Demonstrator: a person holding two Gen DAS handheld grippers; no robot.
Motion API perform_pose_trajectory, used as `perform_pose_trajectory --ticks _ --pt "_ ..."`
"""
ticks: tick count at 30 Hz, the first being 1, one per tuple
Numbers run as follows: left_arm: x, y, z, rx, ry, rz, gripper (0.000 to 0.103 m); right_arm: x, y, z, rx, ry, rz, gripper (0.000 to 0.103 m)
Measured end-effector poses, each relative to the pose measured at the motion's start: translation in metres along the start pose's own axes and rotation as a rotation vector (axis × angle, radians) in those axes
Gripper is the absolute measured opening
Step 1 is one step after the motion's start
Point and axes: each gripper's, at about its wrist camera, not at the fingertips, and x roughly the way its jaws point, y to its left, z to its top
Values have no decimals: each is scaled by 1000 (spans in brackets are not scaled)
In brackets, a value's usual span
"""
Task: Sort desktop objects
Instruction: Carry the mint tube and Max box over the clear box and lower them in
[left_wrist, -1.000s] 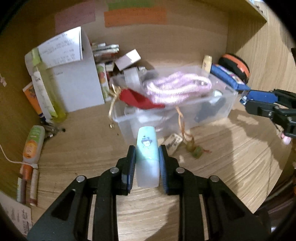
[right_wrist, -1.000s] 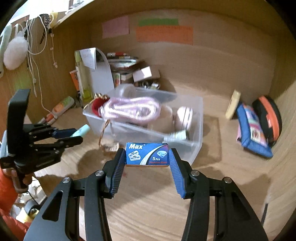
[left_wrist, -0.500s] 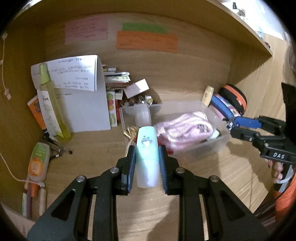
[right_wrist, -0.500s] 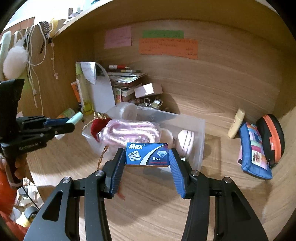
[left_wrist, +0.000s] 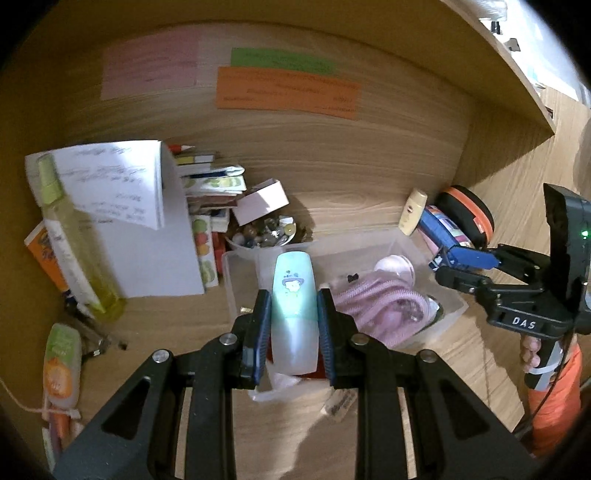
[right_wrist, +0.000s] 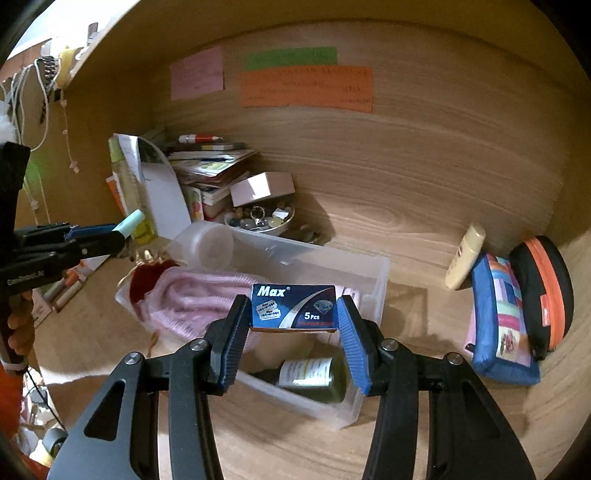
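My left gripper (left_wrist: 291, 306) is shut on a pale mint tube with a cartoon print (left_wrist: 293, 306), held above the left end of the clear plastic bin (left_wrist: 448, 315). That bin holds a pink knitted bundle (left_wrist: 380, 302), a red pouch and a green bottle (right_wrist: 317, 378). My right gripper (right_wrist: 293, 314) is shut on a small blue Max blade box (right_wrist: 293, 306), held above the bin's middle. Each gripper shows in the other view: the left gripper (right_wrist: 118, 232) at the left edge, the right gripper (left_wrist: 441, 266) at the right edge.
On the wooden desk a tall yellow-green bottle (left_wrist: 70, 240), a white folded paper (left_wrist: 147, 229), stacked cards and a dish of trinkets (right_wrist: 264, 219) crowd the back left. A cream tube (right_wrist: 463, 256), a blue pouch (right_wrist: 498, 317) and a black-orange case (right_wrist: 543, 291) lie at the right.
Both grippers rose and moved forward over the bin with their objects still held; the bin now sits lower in both views. The grips have not changed.
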Motion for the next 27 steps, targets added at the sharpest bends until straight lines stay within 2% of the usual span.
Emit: perform_pose_trajectory --ticks 12,14,17,27 --pt "42 -12 21 27 50 -65 24 39 -4 17 35 22 11 44" --pt "50 -13 23 33 58 -54 24 48 -4 18 39 32 11 44" --pt "59 -14 25 40 75 -46 24 57 2 19 1 27 -53 44" --pt "89 -20 28 53 112 -56 24 75 -10 14 48 54 -51 44"
